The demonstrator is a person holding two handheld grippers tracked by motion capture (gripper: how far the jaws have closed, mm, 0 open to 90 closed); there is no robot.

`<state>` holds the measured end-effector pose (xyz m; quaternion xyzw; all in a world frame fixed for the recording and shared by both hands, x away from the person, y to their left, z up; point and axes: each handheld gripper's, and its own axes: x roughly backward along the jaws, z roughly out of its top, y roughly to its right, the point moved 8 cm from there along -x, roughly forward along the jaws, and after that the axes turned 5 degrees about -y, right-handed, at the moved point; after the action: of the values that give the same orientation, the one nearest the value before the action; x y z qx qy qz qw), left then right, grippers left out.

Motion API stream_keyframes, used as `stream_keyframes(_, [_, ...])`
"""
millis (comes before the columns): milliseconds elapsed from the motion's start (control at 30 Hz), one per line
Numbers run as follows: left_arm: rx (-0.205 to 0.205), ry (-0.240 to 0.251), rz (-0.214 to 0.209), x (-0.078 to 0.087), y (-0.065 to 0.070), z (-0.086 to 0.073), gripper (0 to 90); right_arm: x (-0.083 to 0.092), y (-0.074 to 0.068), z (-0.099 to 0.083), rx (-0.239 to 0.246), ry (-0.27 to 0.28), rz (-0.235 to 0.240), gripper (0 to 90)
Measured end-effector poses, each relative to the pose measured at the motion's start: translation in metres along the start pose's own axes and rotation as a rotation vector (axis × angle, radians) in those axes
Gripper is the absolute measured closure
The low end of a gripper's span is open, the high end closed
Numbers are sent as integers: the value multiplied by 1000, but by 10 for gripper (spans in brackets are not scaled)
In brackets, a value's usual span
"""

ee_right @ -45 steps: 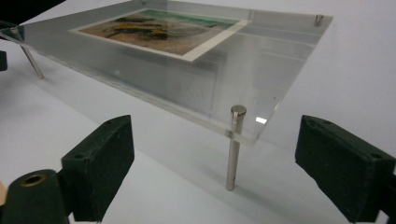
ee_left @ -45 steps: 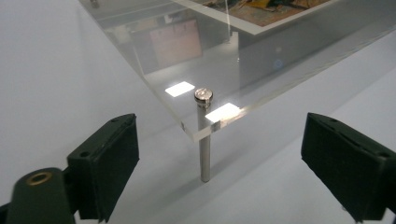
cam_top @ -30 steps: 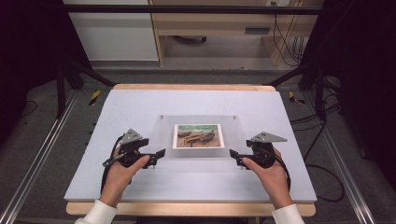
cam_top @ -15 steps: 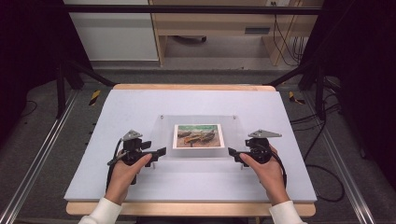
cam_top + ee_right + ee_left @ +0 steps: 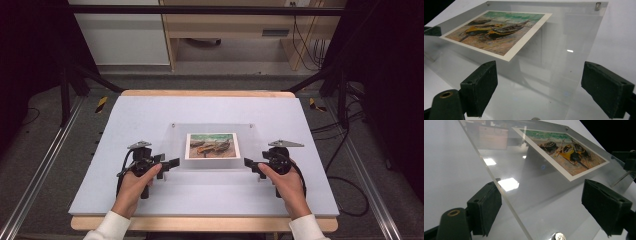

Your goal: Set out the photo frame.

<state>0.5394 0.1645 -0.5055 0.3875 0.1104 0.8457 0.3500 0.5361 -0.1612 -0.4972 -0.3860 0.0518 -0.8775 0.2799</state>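
A clear acrylic panel [image 5: 176,149] lies flat on the white table [image 5: 150,112], with a print of beached boats [image 5: 211,145] under it. My left gripper [image 5: 170,165] is at the panel's near left corner and open. In the left gripper view its pads straddle the panel's edge [image 5: 499,195] without pressing it. My right gripper [image 5: 252,167] is at the near right corner, also open, and its jaws have just been opening. In the right gripper view the panel's corner [image 5: 559,82] lies between the wide-apart pads, untouched, with the print [image 5: 496,30] beyond.
Small metal studs [image 5: 251,125] mark the panel's far corners. The table has a wooden front edge [image 5: 200,223]. Black frame struts [image 5: 65,85] and cables [image 5: 345,180] stand at the sides, and a cabinet and wooden furniture [image 5: 225,30] stand beyond the table.
The left gripper has sunk a little toward the table at the panel's corner. The right hand has stayed almost where it was.
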Motion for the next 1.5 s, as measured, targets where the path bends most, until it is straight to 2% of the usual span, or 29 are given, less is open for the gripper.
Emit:
stream_keyframes(100, [-3,0,-1,0,0,0,160,0,2,-2,-26,1,33,139])
stream_keyframes(333, [-5,11,-5,-1,-2,1,162,-2,4,-4,-90,-12,74,135])
stream_keyframes(400, [-6,12,-5,-2,-2,1,162,-2,5,-4,-89,-13,75,135])
stream_keyframes(467, [-9,12,-6,-1,-2,1,162,-5,2,-5,-106,-20,118,136])
stream_keyframes(500, [-9,12,-7,-1,-2,1,162,-6,1,-5,-115,-21,123,136])
stream_keyframes(967, [-20,-9,9,-3,-4,5,168,-6,2,-3,-98,-21,105,144])
stream_keyframes(1000, [-25,-8,10,-3,-3,6,169,-7,2,-2,-92,-15,100,145])
stream_keyframes(1033, [-51,0,24,-3,-3,9,169,-8,3,1,-85,0,89,146])
stream_keyframes(1067, [-51,0,24,-3,-3,9,170,-8,3,1,-85,0,89,146])
stream_keyframes(1100, [-75,9,40,-3,-3,13,175,-8,4,4,-69,13,66,149])
stream_keyframes(1200, [-82,24,49,-4,-3,17,199,-8,5,8,-50,22,40,149])
stream_keyframes(1333, [-90,33,53,-4,-4,18,207,-8,5,9,-32,33,34,150])
stream_keyframes(1500, [-119,43,74,1,-1,16,233,-5,1,7,-13,35,11,155])
